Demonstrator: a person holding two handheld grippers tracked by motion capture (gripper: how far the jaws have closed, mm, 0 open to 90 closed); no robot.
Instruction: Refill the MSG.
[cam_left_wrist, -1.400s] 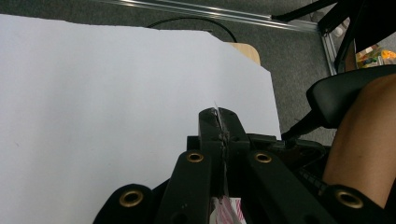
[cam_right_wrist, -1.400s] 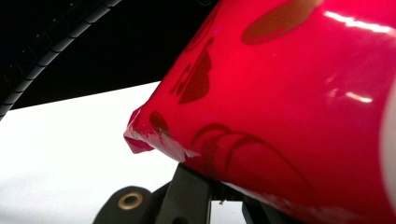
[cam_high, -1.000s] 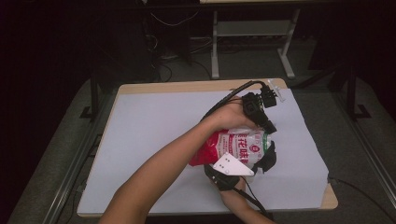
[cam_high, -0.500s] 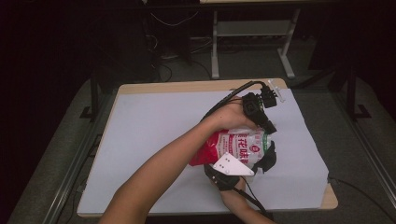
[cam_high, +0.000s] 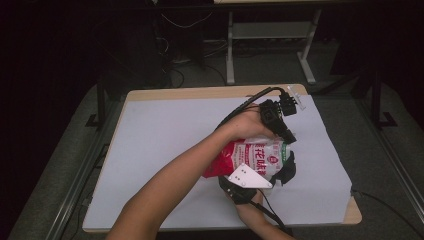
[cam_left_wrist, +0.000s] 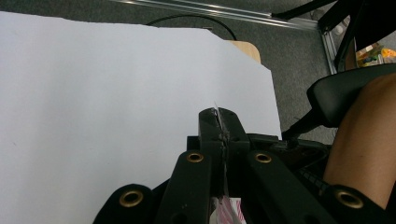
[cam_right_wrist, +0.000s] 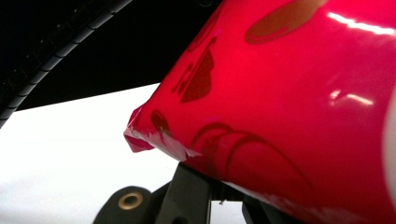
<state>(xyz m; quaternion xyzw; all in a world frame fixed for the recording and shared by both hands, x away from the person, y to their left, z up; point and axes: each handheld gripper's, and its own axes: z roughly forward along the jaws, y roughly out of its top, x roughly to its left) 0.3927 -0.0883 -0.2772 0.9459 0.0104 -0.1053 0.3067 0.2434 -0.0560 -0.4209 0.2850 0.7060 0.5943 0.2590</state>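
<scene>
Looks like the red snack bag (cam_high: 252, 157) is pinched from both ends so it can be pulled open. The left gripper (cam_high: 280, 125) is clamped tight on the bag's thin top seal, and the right gripper (cam_high: 280, 172) is clamped on it from below, bag lifted between them.

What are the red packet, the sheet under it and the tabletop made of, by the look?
Packet: likely glossy plastic film; bright glare streaks, crimped torn-looking corner, printed red and white. Sheet: looks like matt white paper or thin card; flat, no glare, clean-cut edges. Tabletop: seemingly wood or wood laminate; light tan rim showing round the sheet.
</scene>
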